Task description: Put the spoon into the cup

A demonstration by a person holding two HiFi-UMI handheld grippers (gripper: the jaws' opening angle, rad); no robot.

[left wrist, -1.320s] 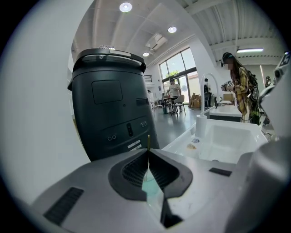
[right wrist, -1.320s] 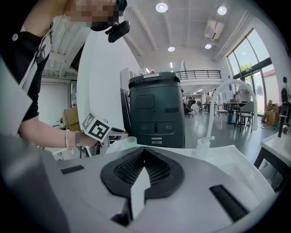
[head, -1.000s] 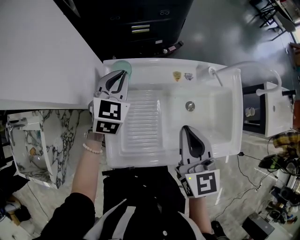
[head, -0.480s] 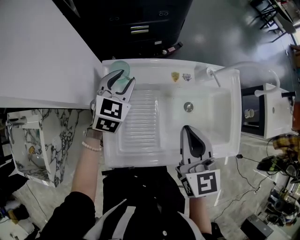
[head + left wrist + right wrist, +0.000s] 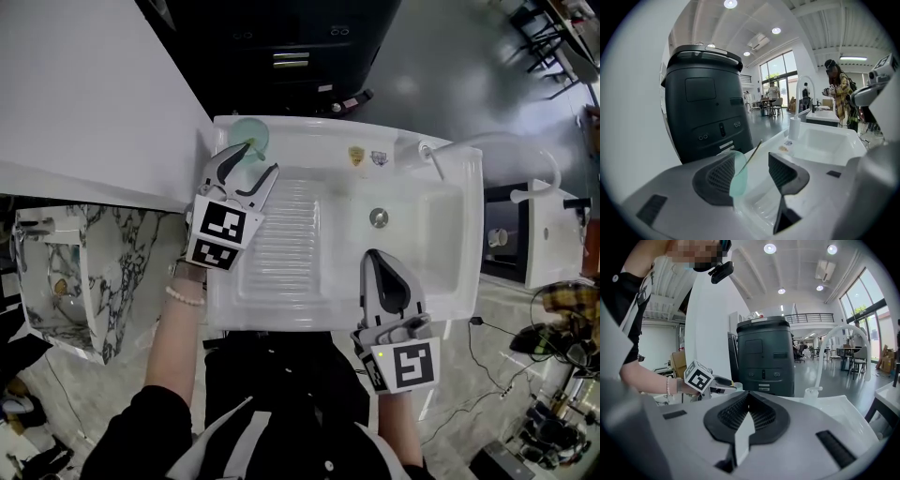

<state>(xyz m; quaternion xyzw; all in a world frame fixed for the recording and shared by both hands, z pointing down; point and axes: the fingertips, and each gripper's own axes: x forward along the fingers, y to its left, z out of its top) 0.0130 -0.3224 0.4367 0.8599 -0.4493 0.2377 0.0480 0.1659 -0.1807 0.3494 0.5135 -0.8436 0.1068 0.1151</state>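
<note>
A pale green see-through cup [image 5: 249, 136] stands on the back left corner of the white sink [image 5: 309, 131]. In the left gripper view the cup [image 5: 738, 174] holds a thin metal spoon [image 5: 753, 152], whose handle leans up and to the right out of the rim. My left gripper [image 5: 260, 159] is just in front of the cup. Its jaws are opening; the spoon handle rises in the gap with neither pad on it. My right gripper [image 5: 380, 269] is shut on nothing over the sink's front rim, far from the cup.
The sink has a ribbed draining board [image 5: 281, 234], a drain [image 5: 379, 217] and a curved white faucet [image 5: 433, 155] at the back right. A tall dark cabinet [image 5: 705, 108] stands behind the sink and a white wall [image 5: 84, 94] to its left. A person [image 5: 840, 96] stands far off.
The left gripper's jaws, shut over the cup a second ago, have spread wide and let go of the spoon. The right gripper has kept still.
</note>
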